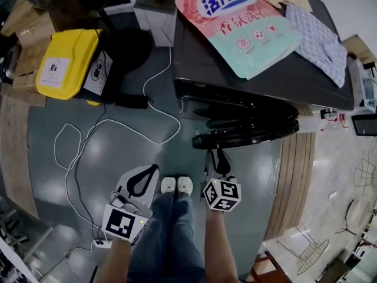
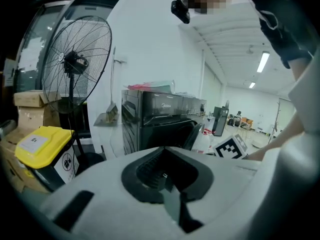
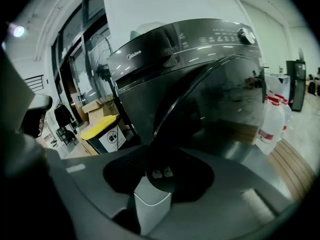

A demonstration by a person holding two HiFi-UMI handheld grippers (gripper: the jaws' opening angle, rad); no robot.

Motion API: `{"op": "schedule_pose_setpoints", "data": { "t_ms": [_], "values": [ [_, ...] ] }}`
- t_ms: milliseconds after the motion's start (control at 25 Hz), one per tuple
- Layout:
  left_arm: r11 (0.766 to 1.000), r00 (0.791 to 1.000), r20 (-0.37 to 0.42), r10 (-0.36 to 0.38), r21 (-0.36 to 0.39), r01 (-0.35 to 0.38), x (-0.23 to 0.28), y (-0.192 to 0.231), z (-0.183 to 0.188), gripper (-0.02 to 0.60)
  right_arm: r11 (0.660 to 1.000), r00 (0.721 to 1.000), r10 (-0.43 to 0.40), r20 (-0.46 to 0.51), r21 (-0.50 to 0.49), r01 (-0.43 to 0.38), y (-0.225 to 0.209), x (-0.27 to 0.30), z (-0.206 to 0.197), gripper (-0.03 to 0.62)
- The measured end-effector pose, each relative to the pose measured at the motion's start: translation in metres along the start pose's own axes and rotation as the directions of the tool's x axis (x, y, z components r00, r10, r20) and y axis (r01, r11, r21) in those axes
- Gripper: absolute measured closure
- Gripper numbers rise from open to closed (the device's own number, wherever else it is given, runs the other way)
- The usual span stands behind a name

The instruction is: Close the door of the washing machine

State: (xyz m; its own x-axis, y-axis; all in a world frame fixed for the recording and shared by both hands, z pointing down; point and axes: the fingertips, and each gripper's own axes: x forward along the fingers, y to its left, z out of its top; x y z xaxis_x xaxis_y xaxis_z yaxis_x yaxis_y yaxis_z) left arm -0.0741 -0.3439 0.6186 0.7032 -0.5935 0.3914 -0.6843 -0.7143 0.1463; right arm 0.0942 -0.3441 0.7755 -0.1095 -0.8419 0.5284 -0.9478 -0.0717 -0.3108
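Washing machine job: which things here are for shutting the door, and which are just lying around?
For the job:
washing machine
its open door
right tongs
left tongs

Just lying about:
detergent bag and checked cloth on the machine's top
yellow-lidded bin
white cable on the floor
standing fan

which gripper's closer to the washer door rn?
Right. The right gripper is at the open door's rim, which runs down between its jaws. The left gripper sits well off to the door's left, apart from it.
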Motion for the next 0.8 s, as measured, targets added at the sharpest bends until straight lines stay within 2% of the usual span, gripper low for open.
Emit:
{"op": "schedule_pose_setpoints", "data": {
  "t_ms": [40,120,360,600,800],
  "values": [
    [1.0,1.0,-0.001,0.005,-0.004,-0.005,0.001,0.003,0.0,0.581,1.0,1.0,0.008,0.009,-0.023,-0.007,0.0,0.01,0.006,0.457],
    [1.0,1.0,-0.001,0.016,-0.016,-0.016,0.004,0.009,0.0,0.581,0.999,1.0,-0.004,0.027,-0.052,0.005,-0.006,0.028,0.02,0.583],
    [0.999,0.999,-0.003,0.04,-0.035,-0.04,0.009,0.022,0.0,0.581,0.996,0.999,0.003,0.037,-0.084,0.0,-0.012,0.068,0.052,0.582],
    [0.997,0.998,0.002,0.056,-0.051,-0.056,0.01,0.03,0.001,0.581,0.997,0.998,0.015,0.065,-0.077,-0.01,-0.012,0.07,0.053,0.58],
    [0.997,0.998,0.013,0.067,-0.032,-0.067,0.011,0.028,0.007,0.581,0.994,0.996,0.071,0.049,-0.082,-0.067,-0.011,0.071,0.051,0.582]
  ]
}}
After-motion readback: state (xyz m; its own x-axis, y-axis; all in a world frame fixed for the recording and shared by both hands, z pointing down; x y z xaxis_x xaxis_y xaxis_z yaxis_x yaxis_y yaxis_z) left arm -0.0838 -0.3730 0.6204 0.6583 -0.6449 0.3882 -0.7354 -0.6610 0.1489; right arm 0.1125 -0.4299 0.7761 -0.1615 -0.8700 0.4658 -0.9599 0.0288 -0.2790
